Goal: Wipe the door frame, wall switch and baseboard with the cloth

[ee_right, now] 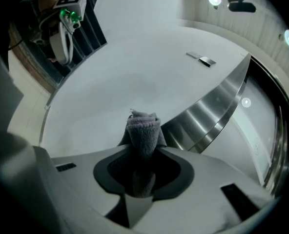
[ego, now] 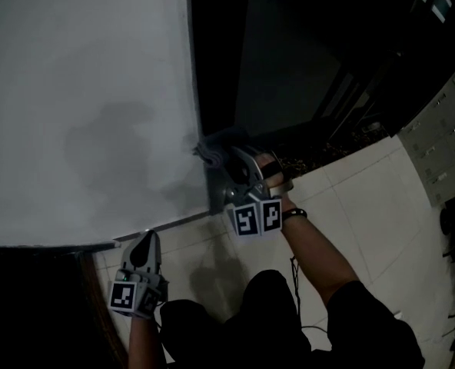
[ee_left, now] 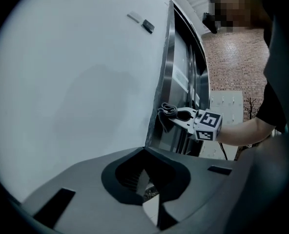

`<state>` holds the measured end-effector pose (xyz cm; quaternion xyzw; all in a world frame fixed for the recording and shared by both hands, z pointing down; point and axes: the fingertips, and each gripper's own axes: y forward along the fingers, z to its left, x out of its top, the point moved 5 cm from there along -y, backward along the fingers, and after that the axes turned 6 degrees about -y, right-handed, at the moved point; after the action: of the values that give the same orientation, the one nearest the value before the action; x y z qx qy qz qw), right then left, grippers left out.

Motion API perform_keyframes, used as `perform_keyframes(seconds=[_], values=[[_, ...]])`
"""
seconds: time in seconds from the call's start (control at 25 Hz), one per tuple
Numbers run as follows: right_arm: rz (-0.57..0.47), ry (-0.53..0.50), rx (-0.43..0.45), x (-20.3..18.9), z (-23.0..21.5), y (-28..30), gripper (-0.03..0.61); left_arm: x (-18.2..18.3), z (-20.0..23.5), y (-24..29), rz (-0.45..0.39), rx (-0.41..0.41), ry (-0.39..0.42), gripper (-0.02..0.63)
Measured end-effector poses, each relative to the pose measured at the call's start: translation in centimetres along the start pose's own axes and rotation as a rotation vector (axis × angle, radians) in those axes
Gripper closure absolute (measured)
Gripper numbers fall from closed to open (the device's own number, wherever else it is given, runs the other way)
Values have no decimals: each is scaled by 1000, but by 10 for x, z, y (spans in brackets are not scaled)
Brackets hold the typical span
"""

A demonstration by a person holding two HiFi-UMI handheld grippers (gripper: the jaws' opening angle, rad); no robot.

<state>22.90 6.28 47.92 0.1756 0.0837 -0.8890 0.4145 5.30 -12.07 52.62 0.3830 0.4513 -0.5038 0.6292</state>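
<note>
A grey cloth [ee_right: 143, 129] is bunched between the jaws of my right gripper [ee_right: 140, 186], which is shut on it. In the head view the cloth [ego: 212, 149] presses on the lower part of the metal door frame [ego: 200, 91], with the right gripper [ego: 229, 161] just behind it. The frame's steel face [ee_right: 217, 106] runs up to the right. A wall switch [ee_right: 203, 59] sits higher on the white wall. My left gripper [ego: 144, 246] hangs shut and holds nothing, close to the baseboard [ego: 166, 225]; its jaws [ee_left: 149, 199] meet at the tips.
The white wall [ego: 81, 91] fills the left side. Beyond the frame lies a dark doorway [ego: 289, 52]. Pale floor tiles [ego: 366, 206] spread to the right, with grey cabinets [ego: 446, 141] at the far right. The person's legs [ego: 266, 314] are below.
</note>
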Motion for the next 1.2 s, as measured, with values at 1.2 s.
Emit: perform_keyframes(seconds=[1.2], values=[[-303, 497, 22, -78, -416, -204, 488, 278, -351, 92, -261, 77, 91, 614]])
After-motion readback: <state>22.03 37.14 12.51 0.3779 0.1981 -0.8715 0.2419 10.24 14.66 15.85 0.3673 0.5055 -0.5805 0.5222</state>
